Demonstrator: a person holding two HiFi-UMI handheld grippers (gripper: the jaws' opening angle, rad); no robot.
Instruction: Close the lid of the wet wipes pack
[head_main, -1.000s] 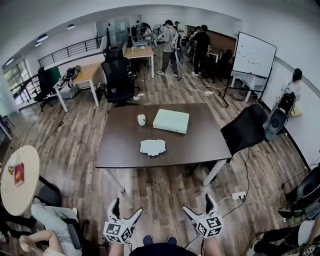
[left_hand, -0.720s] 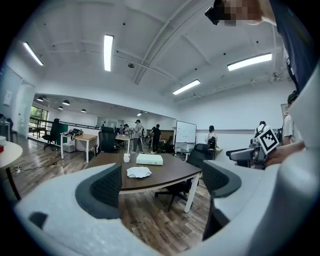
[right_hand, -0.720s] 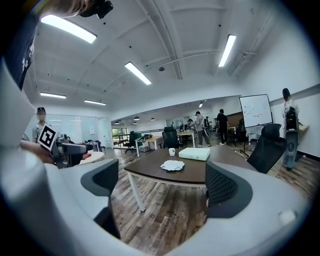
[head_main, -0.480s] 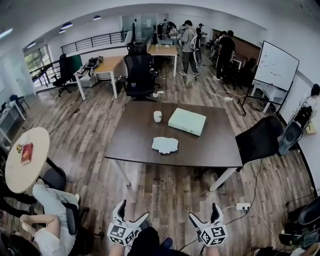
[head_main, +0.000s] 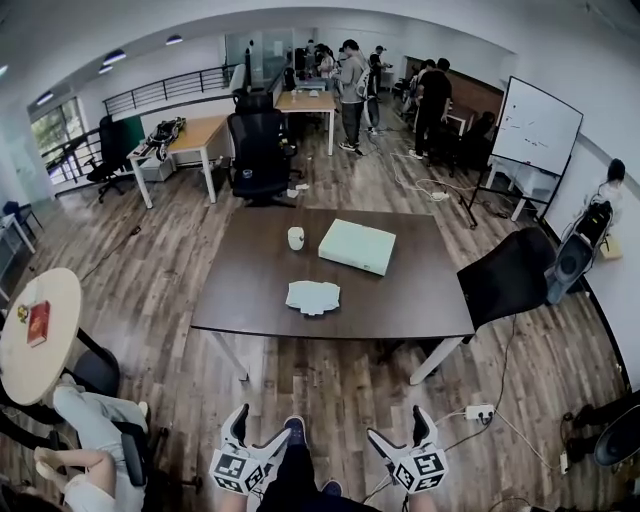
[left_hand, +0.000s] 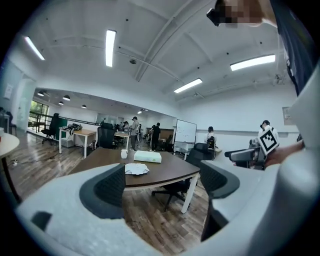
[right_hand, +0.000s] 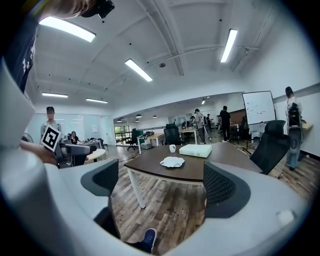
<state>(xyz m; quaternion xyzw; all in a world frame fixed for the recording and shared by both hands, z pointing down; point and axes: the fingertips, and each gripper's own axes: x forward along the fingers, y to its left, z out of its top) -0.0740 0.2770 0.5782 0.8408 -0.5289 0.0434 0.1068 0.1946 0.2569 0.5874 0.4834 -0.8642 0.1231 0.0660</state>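
Presently, item by item.

- **Left hand-held gripper** (head_main: 262, 428): held low over the wooden floor (head_main: 330, 385). Its jaws are spread wide with nothing between them.
- **Right hand-held gripper** (head_main: 398, 430): level with the left one and just beside it. Its jaws are likewise wide apart and empty.
- **Blue shoe** (head_main: 293, 428): on the floor between the two hand-held grippers.
- **Desk** (head_main: 240, 300): dark brown, straight ahead of both hand-held grippers and well apart from them.
- **Wet wipes pack** (head_main: 312, 296): white and flat, on the near part of the desk, ahead of the gap between the two hand-held grippers and touched by neither. It is too small to tell how its lid stands.
- **Pale green box** (head_main: 357, 246): on the desk beyond the pack, ahead of the right hand-held gripper.
- **White cup** (head_main: 296, 238): upright on the desk, beyond the pack, near the box on the left hand-held gripper's side.
- **Black chair** (head_main: 505, 275): at the desk's corner, ahead and outward of the right hand-held gripper.
- **Round table** (head_main: 45, 350): pale, outward of the left hand-held gripper, with a red book (head_main: 38, 322) on it.
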